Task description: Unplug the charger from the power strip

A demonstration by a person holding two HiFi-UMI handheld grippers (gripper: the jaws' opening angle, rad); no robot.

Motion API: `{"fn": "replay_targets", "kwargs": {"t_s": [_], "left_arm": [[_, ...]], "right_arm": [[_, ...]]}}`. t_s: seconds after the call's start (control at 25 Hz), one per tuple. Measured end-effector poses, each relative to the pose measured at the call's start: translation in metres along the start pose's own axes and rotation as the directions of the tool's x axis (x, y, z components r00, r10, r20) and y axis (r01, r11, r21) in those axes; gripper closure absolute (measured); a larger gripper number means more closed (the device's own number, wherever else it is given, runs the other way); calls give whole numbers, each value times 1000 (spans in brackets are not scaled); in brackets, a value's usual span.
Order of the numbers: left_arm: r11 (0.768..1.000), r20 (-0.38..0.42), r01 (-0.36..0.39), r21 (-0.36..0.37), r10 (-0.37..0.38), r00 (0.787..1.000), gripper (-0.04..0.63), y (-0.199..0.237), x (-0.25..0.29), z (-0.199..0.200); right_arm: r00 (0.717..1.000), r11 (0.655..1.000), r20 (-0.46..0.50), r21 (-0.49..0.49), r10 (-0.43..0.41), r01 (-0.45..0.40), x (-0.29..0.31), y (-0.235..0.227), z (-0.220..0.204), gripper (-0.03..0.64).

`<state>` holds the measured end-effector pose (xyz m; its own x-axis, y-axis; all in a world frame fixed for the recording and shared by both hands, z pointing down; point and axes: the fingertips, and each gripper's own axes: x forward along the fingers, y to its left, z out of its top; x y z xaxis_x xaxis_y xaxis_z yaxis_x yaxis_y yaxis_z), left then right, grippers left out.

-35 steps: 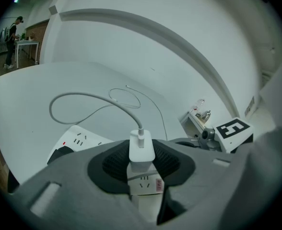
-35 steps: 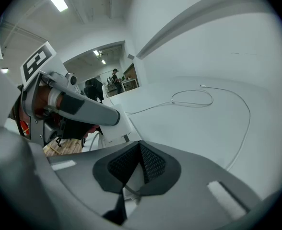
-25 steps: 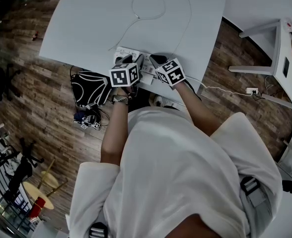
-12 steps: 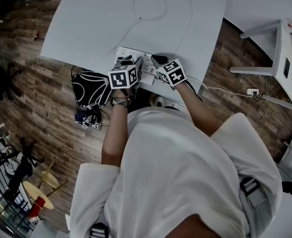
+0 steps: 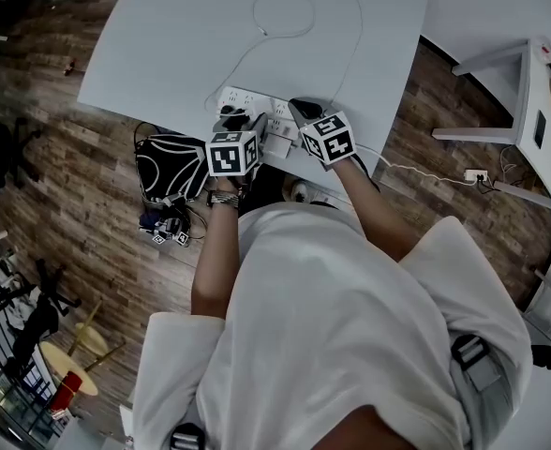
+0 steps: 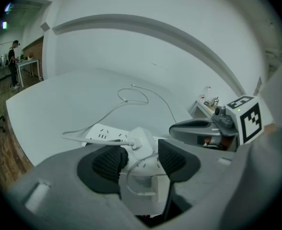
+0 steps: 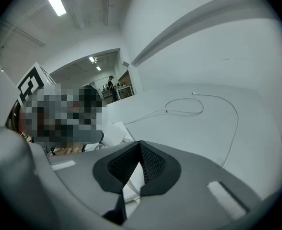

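**Left gripper wide open around the charger**

The left gripper (image 6: 140, 153) stands with its jaws spread wide. They have just been opening, and the dark ribbed pads (image 6: 107, 163) now touch nothing. The charger (image 6: 142, 137) lies between them, a little ahead of the pads, with a gap on each side (it is framed, not gripped).

The charger is a small white block with rounded corners. It sits slightly askew on the near end of the power strip (image 6: 102, 134), which is a long white bar with rows of sockets on top. I cannot tell whether its prongs are seated. A white cable (image 6: 97, 142) leaves the charger's left face close to the left pad, runs out past the strip, then bends back across the table (image 5: 163, 36) into a loose loop farther off.

The right gripper (image 7: 139, 145) is closed, with its pad tips meeting in a point and nothing visible pinched between them. A strip of something white shows through the slit below the tips. I cannot tell what it is. In the left gripper view it hovers just to the right of the charger and the strip's near end, its marker cube raised behind it.

From the head view, both grippers crowd the table's near edge over the power strip, side by side and close together. The white tabletop stretches away beyond them, and a wooden floor (image 5: 79, 204) shows around it.
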<state>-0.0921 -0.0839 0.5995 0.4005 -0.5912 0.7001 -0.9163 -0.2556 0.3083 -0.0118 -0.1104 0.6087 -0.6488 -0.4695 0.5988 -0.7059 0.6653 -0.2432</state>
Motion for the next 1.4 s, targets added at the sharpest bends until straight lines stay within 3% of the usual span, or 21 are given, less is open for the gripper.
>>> {"fn": "replay_targets", "kwargs": {"t_s": [0.2,0.48,0.76,0.92,1.12,1.4], "left_arm": [[1000,11,-22,2,22,1000,353,3,-10,-6],[997,49,-79,22,78,996,356,4,-27,-11],[977,174,-190,100,171,970,503,1,-58,10],[953,292,-256,161,201,935,586,-11,-87,43],[912,469,-321,257,173,866,591,-34,-138,107],[897,614,-349,272,118,780,591,-73,-190,172]], "right_arm": [[996,1000,84,-13,2,-1,-19,7,24,615],[991,999,131,-46,7,-1,-44,22,33,615],[982,994,189,-108,19,2,-76,40,44,615],[962,992,273,-127,14,22,-109,42,71,615],[925,965,379,-248,13,88,-155,52,133,615],[863,931,501,-340,62,130,-216,61,202,615]]}}
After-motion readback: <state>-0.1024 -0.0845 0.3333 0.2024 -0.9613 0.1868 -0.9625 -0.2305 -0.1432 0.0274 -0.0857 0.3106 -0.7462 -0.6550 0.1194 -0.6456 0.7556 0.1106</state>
